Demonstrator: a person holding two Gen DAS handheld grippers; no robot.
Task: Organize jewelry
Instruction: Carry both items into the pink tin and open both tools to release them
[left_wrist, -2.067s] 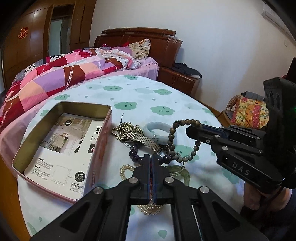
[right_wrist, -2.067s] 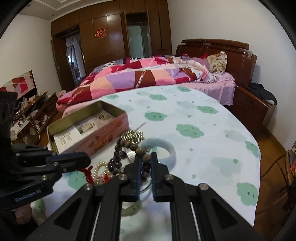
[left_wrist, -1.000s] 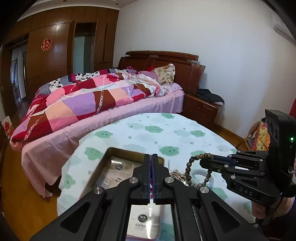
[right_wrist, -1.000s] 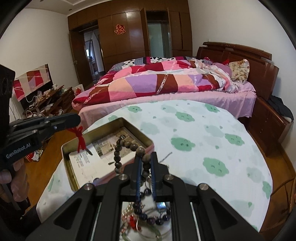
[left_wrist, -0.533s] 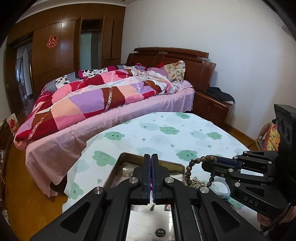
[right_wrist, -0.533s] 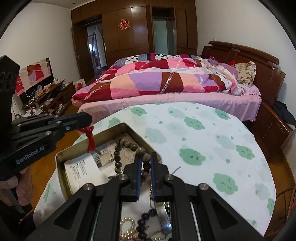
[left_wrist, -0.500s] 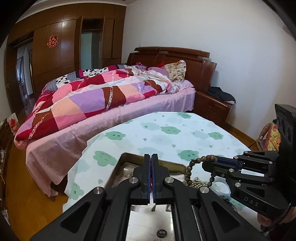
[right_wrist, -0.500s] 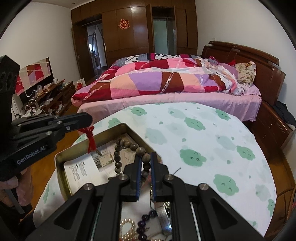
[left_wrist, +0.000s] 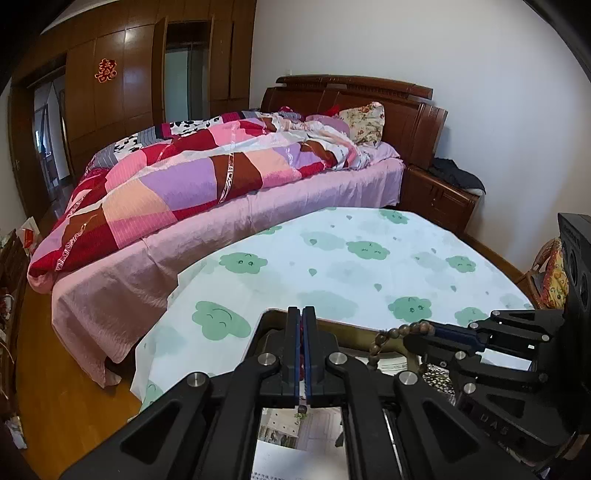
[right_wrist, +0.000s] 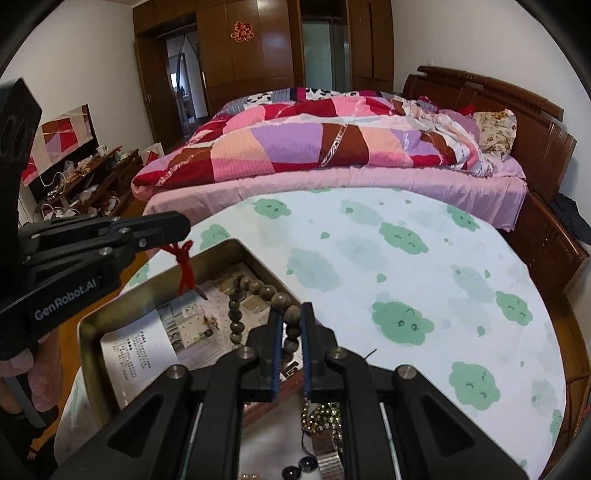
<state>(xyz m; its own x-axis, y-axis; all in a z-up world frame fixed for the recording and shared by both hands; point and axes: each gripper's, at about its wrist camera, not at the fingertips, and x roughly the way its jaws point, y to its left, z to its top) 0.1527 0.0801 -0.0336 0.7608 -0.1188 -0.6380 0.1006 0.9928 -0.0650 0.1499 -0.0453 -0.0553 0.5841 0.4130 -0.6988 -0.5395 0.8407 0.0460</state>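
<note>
My right gripper (right_wrist: 290, 310) is shut on a brown wooden bead bracelet (right_wrist: 258, 291), which loops over the open gold tin box (right_wrist: 221, 251). A printed leaflet (right_wrist: 147, 350) lies inside the tin. My left gripper (right_wrist: 177, 225) is shut on a red knotted cord (right_wrist: 183, 269) with a small pendant hanging into the tin. In the left wrist view, the left gripper (left_wrist: 303, 314) sits over the tin's rim (left_wrist: 354, 326), and the right gripper (left_wrist: 410, 334) holds the bracelet (left_wrist: 384, 343) to its right.
A metal watch band (right_wrist: 325, 446), a gold bead chain (right_wrist: 321, 415) and purple beads (right_wrist: 299, 469) lie near the tin on the cloud-print tablecloth (right_wrist: 406, 277). A bed with a patchwork quilt (left_wrist: 207, 177) stands beyond the table. A hand (right_wrist: 40, 369) grips the left tool.
Both grippers have carried their pieces away from the jewelry pile and forward over the tin, sinking slightly. Each grip has stayed shut throughout.
</note>
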